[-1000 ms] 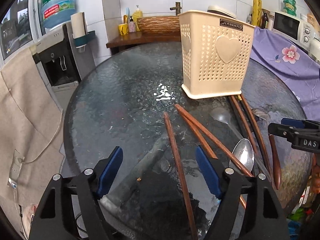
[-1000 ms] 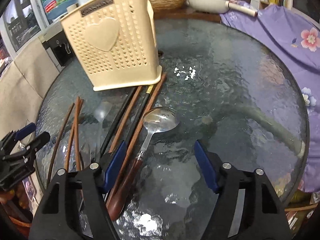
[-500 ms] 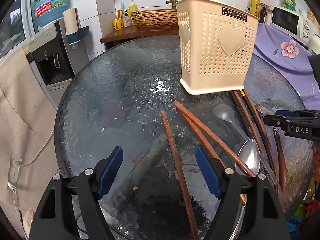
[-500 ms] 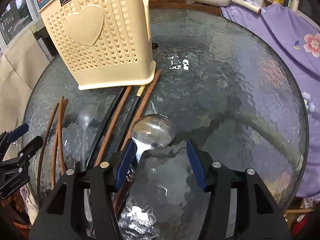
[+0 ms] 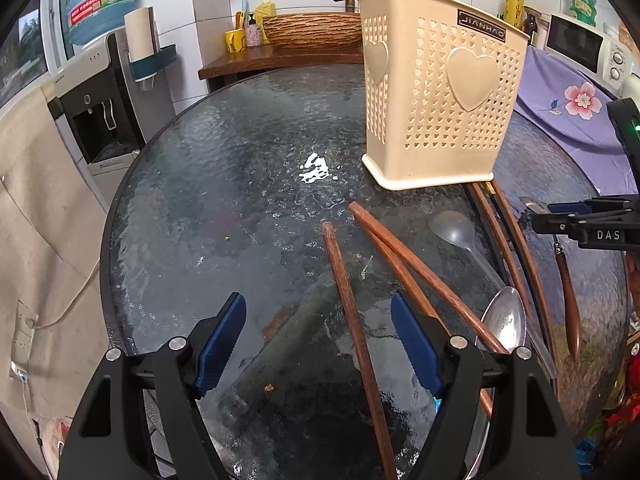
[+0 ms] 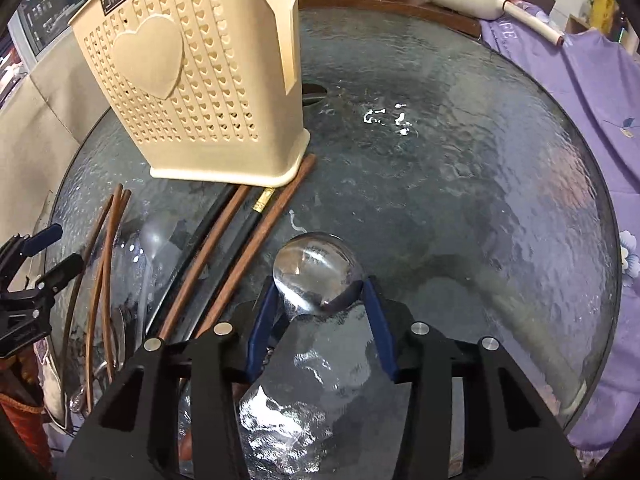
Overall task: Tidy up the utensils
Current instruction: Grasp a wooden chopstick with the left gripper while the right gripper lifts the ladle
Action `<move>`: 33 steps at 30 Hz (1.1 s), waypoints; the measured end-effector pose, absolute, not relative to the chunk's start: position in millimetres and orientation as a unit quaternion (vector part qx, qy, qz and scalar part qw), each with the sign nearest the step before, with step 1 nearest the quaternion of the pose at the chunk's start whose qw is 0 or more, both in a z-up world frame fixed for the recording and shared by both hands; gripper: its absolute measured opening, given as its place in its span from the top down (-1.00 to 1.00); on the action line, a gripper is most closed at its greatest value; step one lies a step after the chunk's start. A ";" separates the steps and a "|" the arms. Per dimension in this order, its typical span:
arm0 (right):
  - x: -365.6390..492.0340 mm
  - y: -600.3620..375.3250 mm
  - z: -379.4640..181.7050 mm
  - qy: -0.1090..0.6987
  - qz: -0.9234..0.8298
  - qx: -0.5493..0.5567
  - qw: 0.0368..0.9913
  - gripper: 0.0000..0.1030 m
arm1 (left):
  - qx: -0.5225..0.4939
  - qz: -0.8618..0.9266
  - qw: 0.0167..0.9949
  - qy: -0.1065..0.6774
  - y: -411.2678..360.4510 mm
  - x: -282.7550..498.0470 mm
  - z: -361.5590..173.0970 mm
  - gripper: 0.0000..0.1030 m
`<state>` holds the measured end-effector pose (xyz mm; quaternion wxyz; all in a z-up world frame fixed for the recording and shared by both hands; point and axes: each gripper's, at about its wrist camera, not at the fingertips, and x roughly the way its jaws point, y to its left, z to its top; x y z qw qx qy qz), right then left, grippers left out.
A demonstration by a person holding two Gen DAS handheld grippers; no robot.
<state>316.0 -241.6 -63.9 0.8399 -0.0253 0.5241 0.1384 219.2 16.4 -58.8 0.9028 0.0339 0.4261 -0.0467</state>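
Two hand-held grippers are ours over a round glass counter (image 5: pixel 208 184). Our right hand-held gripper (image 6: pixel 318 300) has its blue fingers (image 6: pixel 262 320) narrowed around the bowl of a metal ladle (image 6: pixel 316 276), one pad on each side of it; we cannot tell whether they press it or only frame it. Its wooden handle (image 5: pixel 568 300) runs back under the tool. Our left hand-held gripper (image 5: pixel 318 332) hangs wide open and holds nothing, with a brown chopstick (image 5: pixel 352 308) lying on the glass between its fingers. Just beside it lie more chopsticks (image 5: pixel 420 272), a clear plastic spoon (image 5: pixel 456 232) and a steel spoon (image 5: pixel 504 320). Beyond them stands a cream perforated basket (image 5: pixel 440 96), upright, with several dark chopsticks (image 6: pixel 224 248) touching its base.
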 end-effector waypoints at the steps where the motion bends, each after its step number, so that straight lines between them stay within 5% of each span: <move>1: 319.6 -241.0 -63.3 0.528 0.140 -0.019 0.838 -0.07 | 0.035 -0.045 0.902 0.427 15.9 221.1 -59.0 -0.41; 11: 314.7 -231.9 -60.6 0.550 0.118 0.020 0.826 -0.12 | 0.029 -0.058 0.886 0.459 9.9 249.0 -65.6 0.25; 33: 352.1 -200.2 -56.0 0.558 0.068 -0.031 0.826 0.06 | 0.033 -0.045 0.878 0.475 9.1 281.9 -65.4 0.51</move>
